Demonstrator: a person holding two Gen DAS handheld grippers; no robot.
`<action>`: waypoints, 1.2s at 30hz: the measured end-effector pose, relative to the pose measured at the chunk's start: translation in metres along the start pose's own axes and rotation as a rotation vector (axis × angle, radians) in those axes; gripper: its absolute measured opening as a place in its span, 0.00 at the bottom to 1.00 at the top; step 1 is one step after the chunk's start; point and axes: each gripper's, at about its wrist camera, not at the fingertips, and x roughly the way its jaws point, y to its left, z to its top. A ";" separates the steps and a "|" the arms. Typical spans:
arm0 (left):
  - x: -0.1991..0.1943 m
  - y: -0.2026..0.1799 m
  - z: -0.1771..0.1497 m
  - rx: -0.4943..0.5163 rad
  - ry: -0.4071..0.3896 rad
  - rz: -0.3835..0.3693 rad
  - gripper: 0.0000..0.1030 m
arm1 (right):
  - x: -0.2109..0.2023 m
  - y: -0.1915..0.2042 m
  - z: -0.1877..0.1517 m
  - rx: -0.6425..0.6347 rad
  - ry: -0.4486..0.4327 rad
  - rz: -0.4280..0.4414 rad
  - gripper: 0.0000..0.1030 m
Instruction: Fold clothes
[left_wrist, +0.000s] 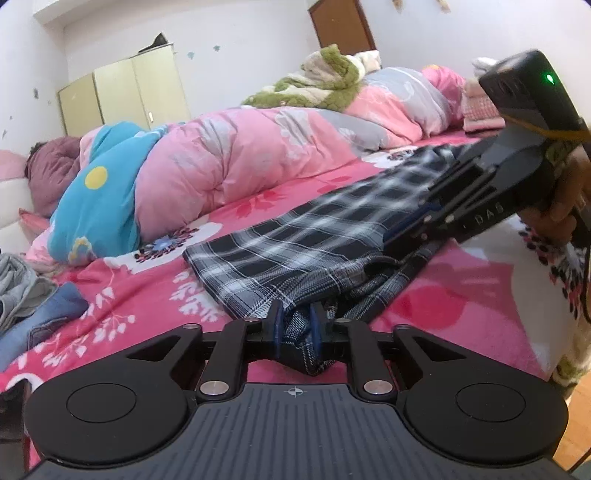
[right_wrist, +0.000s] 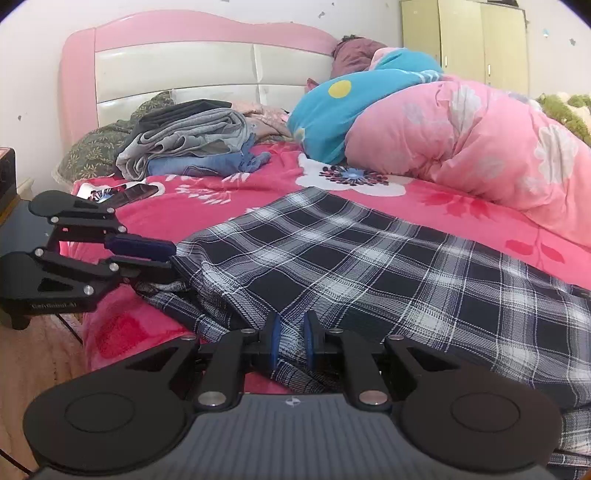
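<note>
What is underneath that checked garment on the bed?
The checked garment lies on a pink flowered bedsheet, which shows all around it. Anything directly beneath the cloth is covered, so I cannot tell.

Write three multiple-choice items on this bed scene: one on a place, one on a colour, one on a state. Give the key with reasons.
1. Where does the pile of grey and blue denim clothes lie?
A. by the pink headboard
B. on the floor
C. on the wardrobe

2. What colour is the bedsheet under the black-and-white plaid garment?
A. green
B. pink with flowers
C. plain white

3. What is the left tool doing?
A. hanging open over the quilt
B. shut on the plaid garment's edge
C. holding a phone

Key: 1 A, the pile sits near the headboard; 2 B, flowered pink cloth surrounds the plaid; 3 B, plaid cloth is pinched between its blue pads.
</note>
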 end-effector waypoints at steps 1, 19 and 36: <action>-0.001 0.000 -0.002 0.003 0.011 -0.007 0.03 | 0.000 0.000 0.000 0.000 -0.003 0.000 0.14; -0.004 0.055 0.016 -0.651 0.127 0.041 0.55 | 0.001 0.022 -0.020 -0.125 -0.064 -0.074 0.15; 0.026 0.044 0.016 -0.801 0.236 0.084 0.41 | -0.005 0.057 -0.027 -0.288 -0.087 -0.203 0.32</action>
